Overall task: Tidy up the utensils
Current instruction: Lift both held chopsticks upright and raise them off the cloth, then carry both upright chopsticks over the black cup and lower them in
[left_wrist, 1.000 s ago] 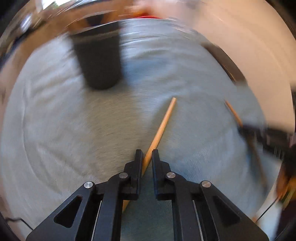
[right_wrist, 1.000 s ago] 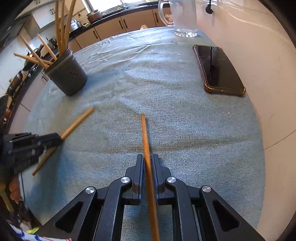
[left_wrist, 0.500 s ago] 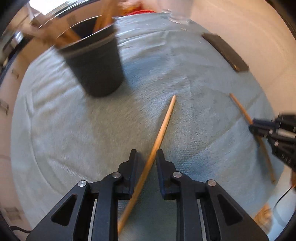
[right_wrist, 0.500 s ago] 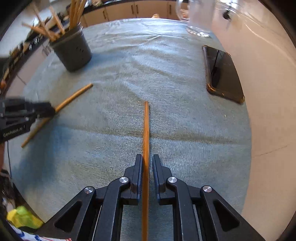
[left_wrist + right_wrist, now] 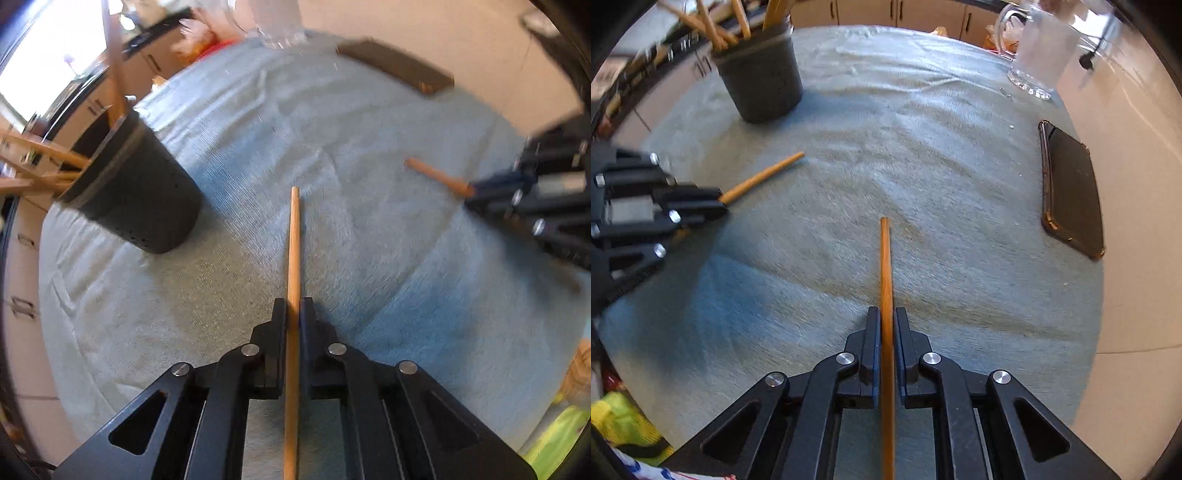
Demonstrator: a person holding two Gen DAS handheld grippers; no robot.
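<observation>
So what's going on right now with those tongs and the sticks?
Left tongs just closed further, shut on a chopstick. Right tongs shut on another chopstick. Dark holder already has several. Cloth path to it clear.

Grey-blue cloth (image 5: 960, 206) covers the bench. Black phone (image 5: 1071, 192) lies flat at right; clear glass mug (image 5: 1038, 51) stands upright far right.

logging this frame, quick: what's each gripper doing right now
left gripper: just closed further, shut on a wooden stick
right gripper: shut on another wooden stick
</observation>
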